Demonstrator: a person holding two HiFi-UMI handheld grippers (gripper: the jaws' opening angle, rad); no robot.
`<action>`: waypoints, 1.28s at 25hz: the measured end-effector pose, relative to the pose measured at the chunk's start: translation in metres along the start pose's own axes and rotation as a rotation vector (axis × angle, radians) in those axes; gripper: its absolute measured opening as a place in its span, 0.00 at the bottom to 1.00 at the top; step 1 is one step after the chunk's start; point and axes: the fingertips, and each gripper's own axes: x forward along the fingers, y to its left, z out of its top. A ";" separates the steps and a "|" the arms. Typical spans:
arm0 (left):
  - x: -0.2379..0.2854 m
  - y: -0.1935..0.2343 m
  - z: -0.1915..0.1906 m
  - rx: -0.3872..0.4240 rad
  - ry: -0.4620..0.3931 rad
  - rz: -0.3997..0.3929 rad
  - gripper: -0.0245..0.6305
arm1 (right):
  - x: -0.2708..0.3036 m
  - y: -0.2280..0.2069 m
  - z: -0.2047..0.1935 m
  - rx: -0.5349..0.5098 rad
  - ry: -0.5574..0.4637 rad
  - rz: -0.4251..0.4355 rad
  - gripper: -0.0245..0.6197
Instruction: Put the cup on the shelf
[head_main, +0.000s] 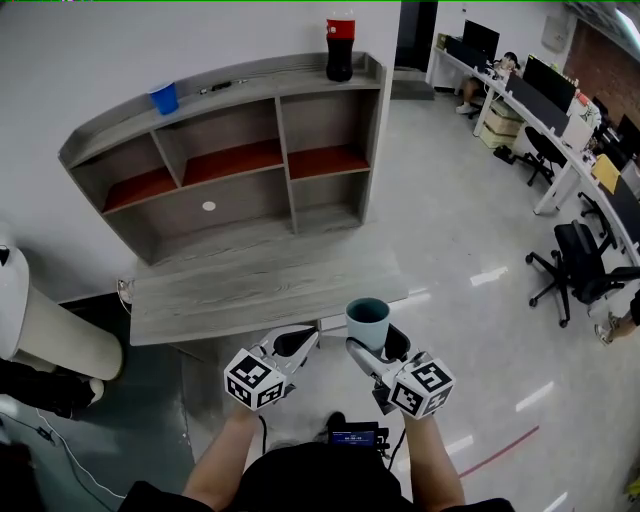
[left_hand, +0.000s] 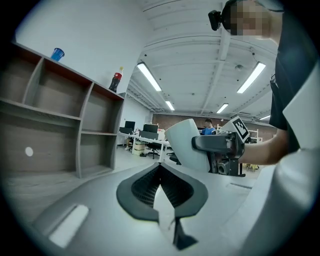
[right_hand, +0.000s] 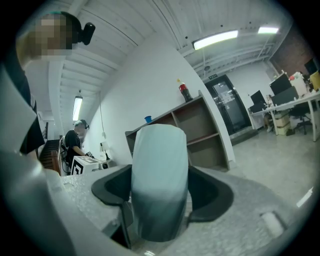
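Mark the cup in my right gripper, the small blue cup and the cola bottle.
held cup (head_main: 367, 330), head view, on its side wall.
blue cup (head_main: 164, 98), head view, on its side.
cola bottle (head_main: 340, 58), head view, on its dark body.

A shelf (head_main: 230, 150) stands against the wall at 11 o'clock, with a low desk (head_main: 250, 290) directly before it. On the shelf's top, a bottle (head_main: 340, 45) stands at the right end and a second cup (head_main: 164, 97) toward the left. At 6 o'clock, just before the desk's front edge, the cup (head_main: 367, 318) sits upright between the jaws of the right claw (head_main: 371, 342). The left claw (head_main: 296, 343) lies just beside it at its 9 o'clock, jaws together. Office desks (head_main: 572, 168) and chairs (head_main: 580, 265) line 2 o'clock, well apart from the shelf.
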 end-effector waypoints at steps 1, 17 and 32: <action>0.004 0.001 0.001 0.002 0.001 0.006 0.04 | 0.002 -0.005 0.001 -0.001 0.003 0.008 0.57; 0.048 0.046 0.001 -0.013 0.035 0.036 0.04 | 0.043 -0.062 0.011 0.024 0.028 0.028 0.57; 0.103 0.154 0.039 0.003 0.018 -0.046 0.04 | 0.138 -0.119 0.052 0.007 0.012 -0.047 0.57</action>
